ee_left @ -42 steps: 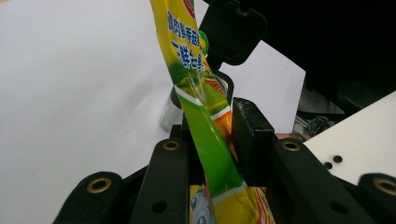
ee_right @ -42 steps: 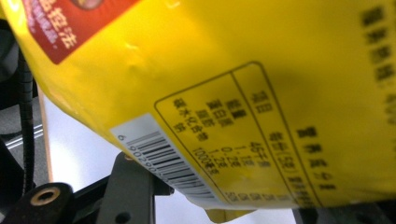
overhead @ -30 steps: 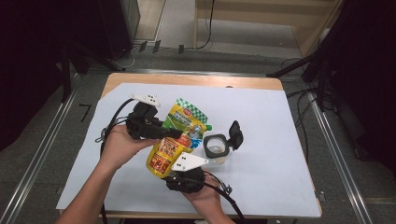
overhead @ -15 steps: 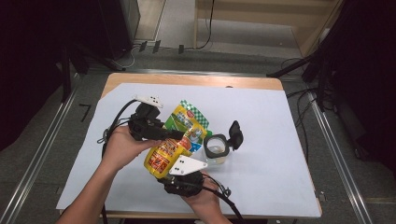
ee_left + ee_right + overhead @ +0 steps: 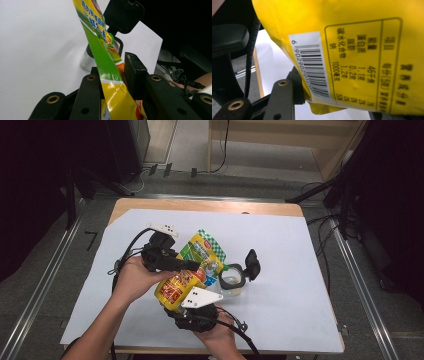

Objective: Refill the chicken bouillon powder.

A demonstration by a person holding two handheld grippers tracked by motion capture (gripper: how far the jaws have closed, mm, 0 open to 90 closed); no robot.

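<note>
1. Nearest to the person, the right gripper point(image 5: 192, 307) holds the bottom end of a yellow and green pouch point(image 5: 187, 272). In the right gripper view the yellow back of the pouch point(image 5: 352, 50), with its barcode label point(image 5: 312, 67), sits right against the one jaw that can be seen. The jaws look closed on that bottom edge.

2. A bit farther in, the left gripper point(image 5: 192, 266) pinches the pouch near its middle. In the left gripper view the pouch point(image 5: 105, 65) runs up edge-on between the two black jaws, and both jaws press on it.

3. So the pouch is up off the table, held by both grippers. Its long side runs from the yellow bottom, near the person, up and away to the green top.

4. The green top leans toward a small clear jar point(image 5: 232, 280). The jar stands on the white sheet point(image 5: 300, 270), just past the pouch. Its black flip lid point(image 5: 251, 264) stands open at the far side.

5. I think the pouch is meant to go to the jar mouth. The top end is already close to it, so only a small tip is needed. The open lid stands just behind the mouth and could get bumped.

6. Farthest off is the wooden table edge point(image 5: 210, 205).
</note>
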